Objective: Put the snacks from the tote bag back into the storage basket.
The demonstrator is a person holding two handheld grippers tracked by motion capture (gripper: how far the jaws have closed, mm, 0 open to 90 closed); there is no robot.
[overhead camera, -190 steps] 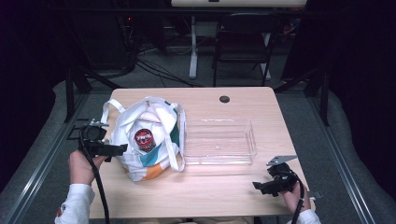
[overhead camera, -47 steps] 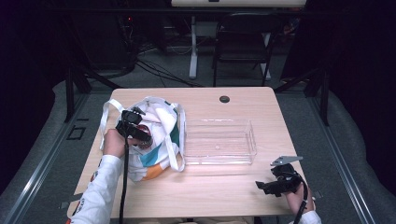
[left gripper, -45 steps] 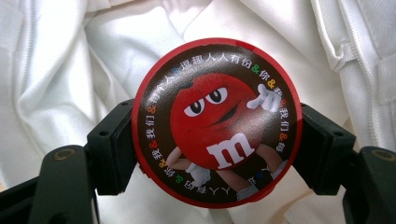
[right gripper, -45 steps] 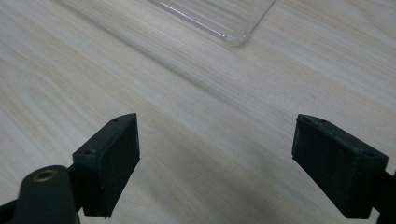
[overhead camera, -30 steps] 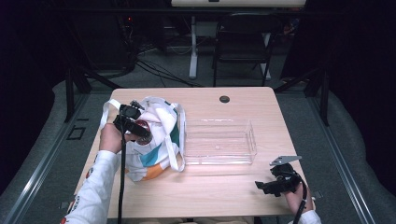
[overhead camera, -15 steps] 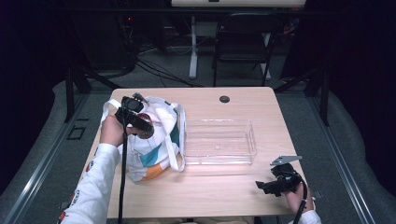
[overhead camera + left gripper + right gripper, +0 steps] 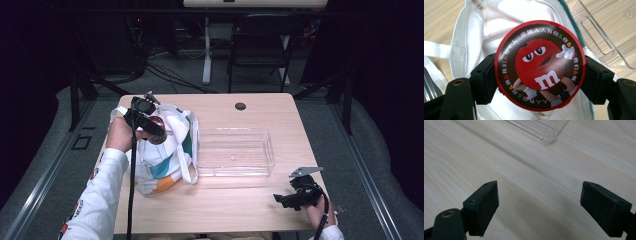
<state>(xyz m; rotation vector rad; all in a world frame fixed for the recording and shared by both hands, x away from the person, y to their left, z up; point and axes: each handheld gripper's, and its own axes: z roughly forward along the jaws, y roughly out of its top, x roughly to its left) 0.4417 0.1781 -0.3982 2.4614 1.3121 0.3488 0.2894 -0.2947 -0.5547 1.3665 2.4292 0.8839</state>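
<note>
The left gripper (image 7: 540,82) is clamping a round red-rimmed candy tin (image 7: 540,65) between its jaws, holding it over the open white tote bag (image 7: 167,150). Its own camera is showing the red cartoon figure and ring of lettering on the lid, which from the high view is reading as just a dark disc (image 7: 156,136). The right gripper (image 7: 539,207) is resting spread wide with nothing between its jaws above bare wooden table (image 7: 524,180), near a corner of the clear plastic tray (image 7: 235,151).
</note>
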